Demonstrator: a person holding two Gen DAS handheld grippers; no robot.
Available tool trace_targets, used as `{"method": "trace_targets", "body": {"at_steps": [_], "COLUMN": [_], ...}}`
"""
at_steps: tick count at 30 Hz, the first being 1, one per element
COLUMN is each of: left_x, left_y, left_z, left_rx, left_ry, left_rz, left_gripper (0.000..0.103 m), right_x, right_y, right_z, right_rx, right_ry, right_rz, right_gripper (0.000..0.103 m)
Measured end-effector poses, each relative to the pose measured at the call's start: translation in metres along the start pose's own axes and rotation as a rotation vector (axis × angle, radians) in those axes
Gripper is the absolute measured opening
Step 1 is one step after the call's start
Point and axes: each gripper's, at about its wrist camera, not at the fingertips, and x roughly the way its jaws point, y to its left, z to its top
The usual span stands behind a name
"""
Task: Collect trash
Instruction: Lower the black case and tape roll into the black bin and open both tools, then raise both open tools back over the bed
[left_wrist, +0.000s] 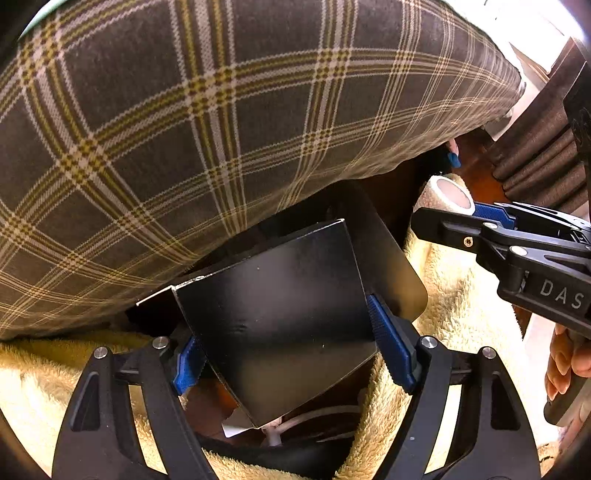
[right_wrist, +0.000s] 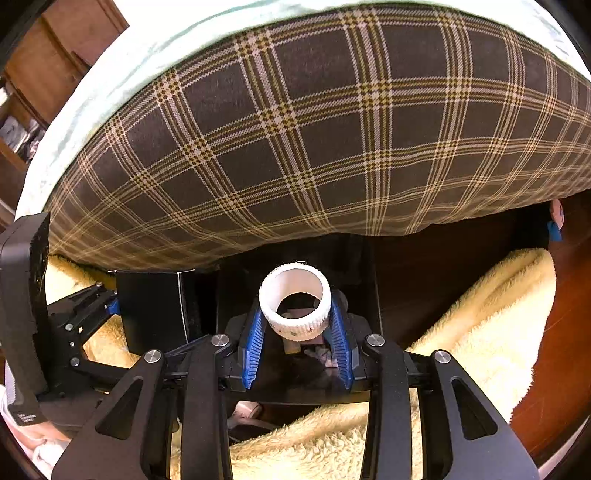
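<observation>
Left gripper is clamped on a black box, blue pads squeezing its two sides, and it hangs just below the plaid cushion, over the cream fleece blanket. To the right of the box, the right gripper is clamped on a white roll core, pads pressing both flanks, open end facing the camera. That roll too sits just under the cushion's lower edge, above a dark bin with scraps inside, the blanket bunched off to its right.
</observation>
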Motion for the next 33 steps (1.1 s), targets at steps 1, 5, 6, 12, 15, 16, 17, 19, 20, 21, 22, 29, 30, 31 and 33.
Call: {"method": "trace_targets", "body": {"at_steps": [1,5,6,12,15,16,17,19,20,21,22,29,30,31,33], "left_x": [0.0,0.005,0.006,-0.001,-0.012,-0.018,-0.026,-0.044,-0.048,-0.056,-0.065,-0.118,-0.126,-0.134,-0.144], "left_y": [0.001,0.001,0.001,0.003,0.0,0.0,0.003,0.002,0.002,0.001,0.001,0.015,0.018,0.022,0.025], "left_z": [0.0,0.005,0.006,0.004,0.004,0.004,0.003,0.006,0.011,0.012,0.013,0.031,0.035,0.039,0.045], "left_rx": [-0.002,-0.009,-0.011,-0.006,0.013,0.021,0.026,0.039,0.047,0.054,0.063,0.046,0.046,0.046,0.037], "left_ry": [0.002,0.012,0.014,-0.004,-0.036,-0.052,-0.068,-0.117,-0.137,-0.159,-0.18,-0.28,-0.308,-0.335,-0.37], "left_rz": [-0.002,-0.007,-0.01,0.006,0.045,0.05,0.056,0.068,0.067,0.065,0.059,0.02,0.036,0.056,0.09], "left_gripper": [0.075,0.075,0.075,0.082,0.085,0.086,0.087,0.089,0.09,0.092,0.093,0.094,0.095,0.095,0.095], "right_x": [0.001,0.002,0.001,-0.01,-0.022,-0.025,-0.029,-0.041,-0.048,-0.056,-0.063,-0.11,-0.116,-0.118,-0.124], "right_y": [0.0,-0.001,-0.002,-0.004,-0.007,-0.009,-0.01,-0.015,-0.018,-0.021,-0.024,-0.023,-0.019,-0.017,-0.012], "right_z": [0.0,0.002,0.003,0.012,0.019,0.02,0.021,0.025,0.028,0.032,0.034,0.07,0.077,0.083,0.097], "right_rx": [0.003,0.009,0.011,0.034,0.047,0.05,0.055,0.068,0.078,0.089,0.095,0.039,0.023,0.013,-0.002], "right_ry": [-0.001,-0.002,-0.002,-0.023,-0.046,-0.058,-0.072,-0.11,-0.132,-0.159,-0.18,-0.316,-0.337,-0.355,-0.392], "right_rz": [0.001,0.001,-0.001,-0.005,-0.002,-0.001,-0.001,-0.003,-0.003,0.002,0.005,-0.032,-0.042,-0.05,-0.059], "right_gripper": [0.036,0.036,0.037,0.05,0.054,0.059,0.061,0.073,0.076,0.08,0.08,0.085,0.086,0.087,0.09]}}
